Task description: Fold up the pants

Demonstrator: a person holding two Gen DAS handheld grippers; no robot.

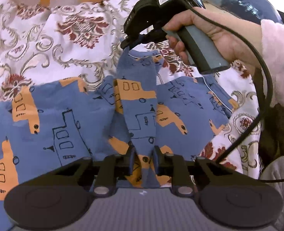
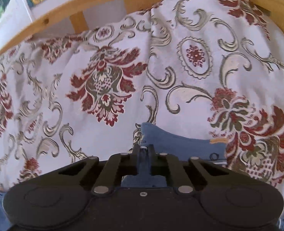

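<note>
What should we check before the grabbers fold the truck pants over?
1. Left gripper pinching pants: ok, cloth sits between its fingers.
2. Right gripper pinching pants: ok, shut on a blue edge.
3. Held strip off the bedspread: ok, lifted and stretched between both grippers.
4. Rest of pants flat: not ok, bunched near the middle.
5. Cable clear of pants: cannot tell.

pants [image 1: 65, 115] cut off left, person's sleeve [image 1: 276, 57] cut off right
</note>
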